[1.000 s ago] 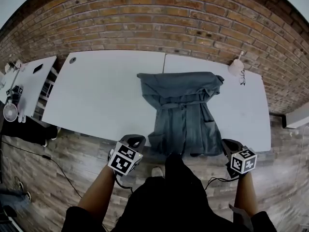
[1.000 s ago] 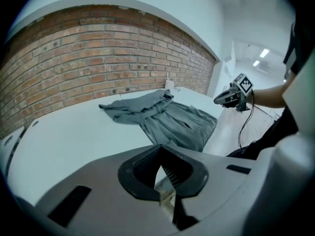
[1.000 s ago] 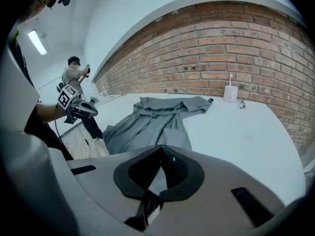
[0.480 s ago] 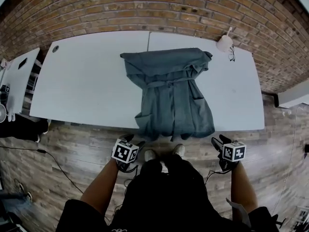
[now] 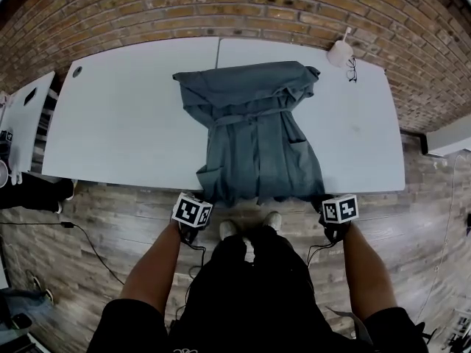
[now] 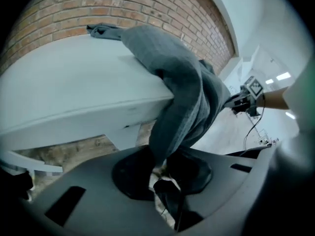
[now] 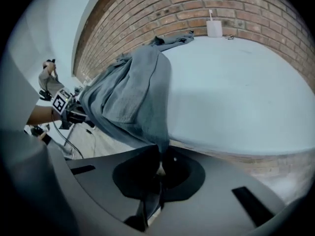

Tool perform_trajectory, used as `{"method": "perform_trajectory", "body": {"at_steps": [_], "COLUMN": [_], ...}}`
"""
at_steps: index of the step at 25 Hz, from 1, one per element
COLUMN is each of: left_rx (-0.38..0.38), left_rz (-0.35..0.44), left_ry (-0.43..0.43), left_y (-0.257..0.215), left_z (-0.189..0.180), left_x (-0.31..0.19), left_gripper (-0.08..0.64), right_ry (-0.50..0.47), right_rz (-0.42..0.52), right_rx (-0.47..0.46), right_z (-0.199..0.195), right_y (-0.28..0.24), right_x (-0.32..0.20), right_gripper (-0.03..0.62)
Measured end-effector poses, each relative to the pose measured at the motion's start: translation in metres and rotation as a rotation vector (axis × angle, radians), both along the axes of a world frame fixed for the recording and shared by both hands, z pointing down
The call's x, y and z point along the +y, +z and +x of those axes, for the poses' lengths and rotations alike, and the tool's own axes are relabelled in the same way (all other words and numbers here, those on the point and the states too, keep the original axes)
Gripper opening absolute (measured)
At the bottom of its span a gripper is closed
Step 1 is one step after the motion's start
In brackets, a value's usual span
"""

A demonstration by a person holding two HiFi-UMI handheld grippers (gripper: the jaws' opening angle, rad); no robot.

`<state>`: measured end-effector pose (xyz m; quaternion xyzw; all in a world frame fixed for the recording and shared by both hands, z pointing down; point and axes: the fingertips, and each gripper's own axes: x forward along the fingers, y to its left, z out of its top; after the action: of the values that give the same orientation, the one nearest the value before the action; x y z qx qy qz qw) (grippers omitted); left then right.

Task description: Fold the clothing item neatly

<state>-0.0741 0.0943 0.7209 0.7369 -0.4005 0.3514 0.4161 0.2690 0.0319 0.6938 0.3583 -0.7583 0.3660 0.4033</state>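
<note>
A grey garment (image 5: 254, 131) lies spread on the white table (image 5: 125, 123), its hem hanging over the near edge. At the hem's left corner is my left gripper (image 5: 202, 199), with my right gripper (image 5: 325, 201) at the right corner. In the left gripper view the cloth (image 6: 182, 87) drops straight between the jaws of the left gripper (image 6: 160, 168), which are closing and pinch it. The right gripper view has the hem corner (image 7: 133, 92) running down into the right gripper (image 7: 160, 166), whose jaws are also closing on the cloth.
A white cup-like object (image 5: 340, 50) and a pair of glasses (image 5: 352, 70) sit at the table's far right corner. A brick wall (image 5: 235, 6) backs the table. A second white table (image 5: 26, 116) stands at the left. The person's shoes (image 5: 250, 228) rest on the wooden floor.
Both grippers have risen from below the table edge up to the hanging hem, and their jaws now hold its two corners. The garment itself has not shifted.
</note>
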Motion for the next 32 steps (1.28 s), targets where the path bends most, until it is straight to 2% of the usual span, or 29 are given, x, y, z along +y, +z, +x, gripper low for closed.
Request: {"method": "perform_trajectory", "body": {"at_steps": [1,3,5,8,11,16,19,24,29,32], "left_rx": [-0.028,-0.038,-0.007,0.062,0.136,0.337,0.416,0.470,0.437,0.365], "left_rz": [-0.022,-0.047,-0.054,-0.035,0.018,0.122,0.208,0.326,0.388,0.390], "left_ry": [0.004,0.034,0.074,0.135,0.171,0.169,0.137,0.050,-0.063,-0.149], "left_y": [-0.001,-0.008,-0.019,-0.045,-0.082,-0.155,-0.195,-0.248,-0.279,-0.276], "left_z": [-0.002,0.000,0.003,0.009,0.012,0.024,0.023,0.005,-0.028,-0.048], "left_x": [0.003,0.012,0.021,0.035,0.037,0.031,0.014,-0.026,-0.079,-0.119], "left_gripper": [0.044,0.035,0.032,0.031,0.029,0.029,0.029,0.029,0.029,0.029], "right_ry": [-0.040,-0.124,-0.192,-0.276,-0.327,-0.348,-0.346,-0.337,-0.390,-0.380], "right_rz": [-0.005,-0.014,-0.018,0.001,0.048,0.126,0.194,0.329,0.407,0.421], "right_rx": [0.000,-0.018,-0.034,-0.071,-0.116,-0.237,-0.308,-0.393,-0.375,-0.354], "right_z": [-0.004,-0.013,-0.016,-0.018,-0.022,-0.039,-0.051,-0.071,-0.089,-0.092], "right_y": [-0.001,-0.007,-0.016,-0.041,-0.073,-0.137,-0.178,-0.237,-0.267,-0.269], "right_x": [0.004,0.015,0.025,0.037,0.039,0.033,0.014,-0.037,-0.104,-0.157], "right_gripper": [0.012,0.012,0.012,0.012,0.012,0.012,0.012,0.012,0.012,0.012]}}
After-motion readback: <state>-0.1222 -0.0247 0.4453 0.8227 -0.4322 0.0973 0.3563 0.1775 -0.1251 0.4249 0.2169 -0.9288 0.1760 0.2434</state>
